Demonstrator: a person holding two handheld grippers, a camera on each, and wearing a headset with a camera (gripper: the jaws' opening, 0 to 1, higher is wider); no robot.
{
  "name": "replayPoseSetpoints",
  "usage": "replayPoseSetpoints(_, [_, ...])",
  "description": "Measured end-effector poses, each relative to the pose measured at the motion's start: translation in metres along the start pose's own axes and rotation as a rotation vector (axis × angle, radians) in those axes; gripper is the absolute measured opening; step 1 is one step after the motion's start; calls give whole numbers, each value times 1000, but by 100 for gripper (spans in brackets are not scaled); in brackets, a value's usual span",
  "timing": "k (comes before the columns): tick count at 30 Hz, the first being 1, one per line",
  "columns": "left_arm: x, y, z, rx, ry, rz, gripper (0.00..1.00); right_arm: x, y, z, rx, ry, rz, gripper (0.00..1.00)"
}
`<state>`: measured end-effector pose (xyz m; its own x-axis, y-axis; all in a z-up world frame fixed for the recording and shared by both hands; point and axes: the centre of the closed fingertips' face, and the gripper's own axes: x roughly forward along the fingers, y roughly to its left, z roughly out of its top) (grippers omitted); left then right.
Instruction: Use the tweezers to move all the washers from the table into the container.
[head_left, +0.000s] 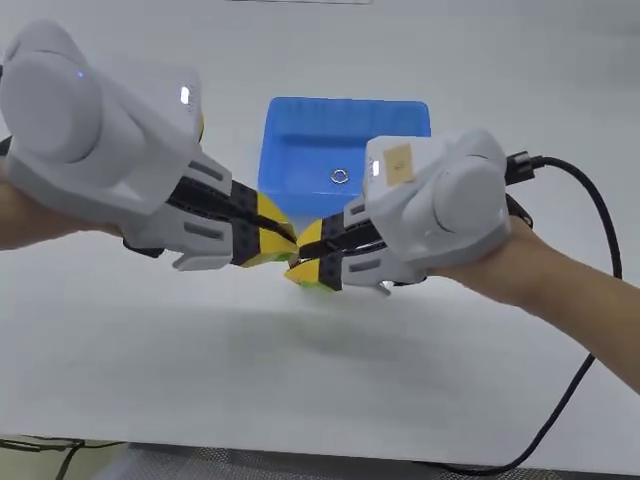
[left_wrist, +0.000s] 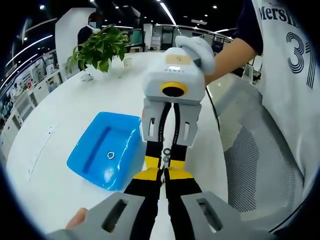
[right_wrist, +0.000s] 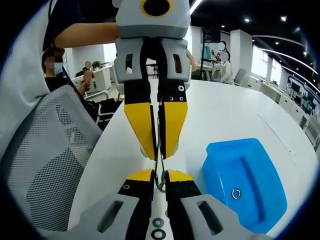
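Overhead, the left gripper (head_left: 283, 238) and right gripper (head_left: 303, 265) meet tip to tip above a white table (head_left: 200, 370); one washer (head_left: 339, 177) lies in the blue container (head_left: 300, 130). Left gripper view: a potted plant (left_wrist: 100, 47) stands at the table's far end. Right gripper view: both grippers clamp the tweezers (right_wrist: 160, 170).

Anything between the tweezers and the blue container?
Nothing visible. The tweezers sit clamped between the left gripper and right gripper, whose tips meet just in front of the container; the table between looks bare. One washer lies inside.
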<state>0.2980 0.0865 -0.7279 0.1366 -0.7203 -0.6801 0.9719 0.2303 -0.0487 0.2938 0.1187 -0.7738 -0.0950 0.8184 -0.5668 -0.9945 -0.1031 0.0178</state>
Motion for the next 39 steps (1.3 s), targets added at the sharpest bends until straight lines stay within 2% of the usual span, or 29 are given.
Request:
replayPoseSetpoints(11, [-3, -3, 4, -3, -15, -2, 7, -7, 0, 1, 4, -5, -26, 9])
replayPoseSetpoints(21, [-20, -5, 20, 15, -64, 27, 7, -21, 1, 22, 3, -50, -54, 9])
replayPoseSetpoints(28, [-34, -6, 39, 55, -106, 51, 7, -34, -1, 40, -47, -43, -66, 9])
replayPoseSetpoints(35, [-48, 3, 59, 100, -145, 83, 7, -48, -11, 57, -70, -64, -97, 9])
replayPoseSetpoints(39, [-51, 8, 70, 127, -171, 96, 7, -57, -19, 65, -85, -70, -121, 9])
